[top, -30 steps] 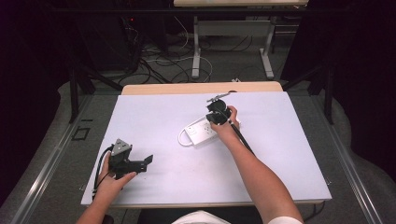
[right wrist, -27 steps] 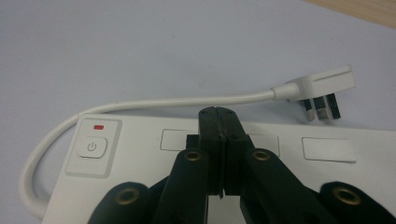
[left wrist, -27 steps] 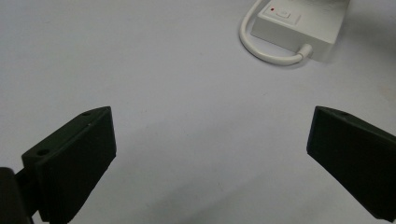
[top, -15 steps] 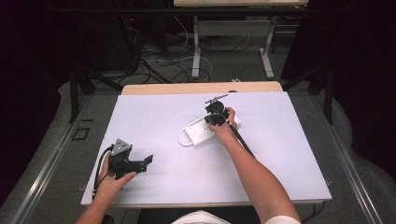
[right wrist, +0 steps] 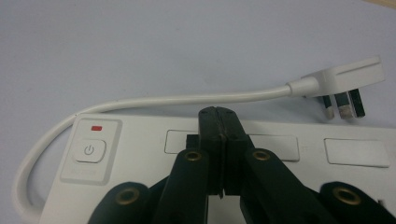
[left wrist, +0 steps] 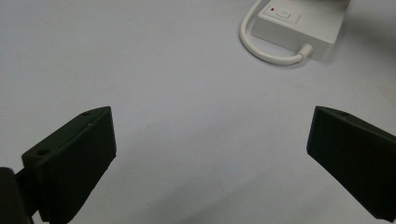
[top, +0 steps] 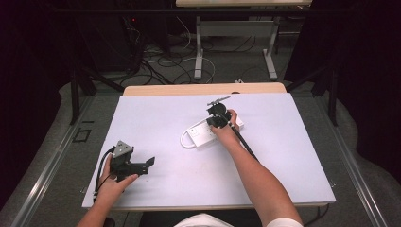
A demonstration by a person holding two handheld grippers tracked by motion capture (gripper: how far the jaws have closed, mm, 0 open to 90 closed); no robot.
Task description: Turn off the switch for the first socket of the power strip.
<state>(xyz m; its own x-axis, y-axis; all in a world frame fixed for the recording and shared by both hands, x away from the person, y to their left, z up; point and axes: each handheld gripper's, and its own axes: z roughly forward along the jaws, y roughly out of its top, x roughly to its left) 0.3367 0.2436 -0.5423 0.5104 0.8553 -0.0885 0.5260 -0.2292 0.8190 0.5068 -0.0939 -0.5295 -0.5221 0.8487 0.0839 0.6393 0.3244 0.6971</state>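
A white power strip [top: 202,136] lies mid-table with its cable looped round its left end. In the right gripper view, the strip [right wrist: 303,154] shows a power button [right wrist: 88,150], a red light and flat socket covers. Its white plug [right wrist: 343,79] rests on the table just behind it. My right gripper [top: 218,119] is directly over the strip, shut, its jaws [right wrist: 219,114] pressed together with nothing between them. My left gripper [top: 147,163] rests near the front left of the table. It is open [left wrist: 210,135] over bare table, and the strip [left wrist: 303,23] lies farther off.
The white tabletop [top: 293,156] has a wooden strip [top: 203,89] along its far edge. Beyond it, the floor holds table legs [top: 198,52] and loose cables [top: 161,66]. A black cable [top: 243,142] trails along the right forearm.
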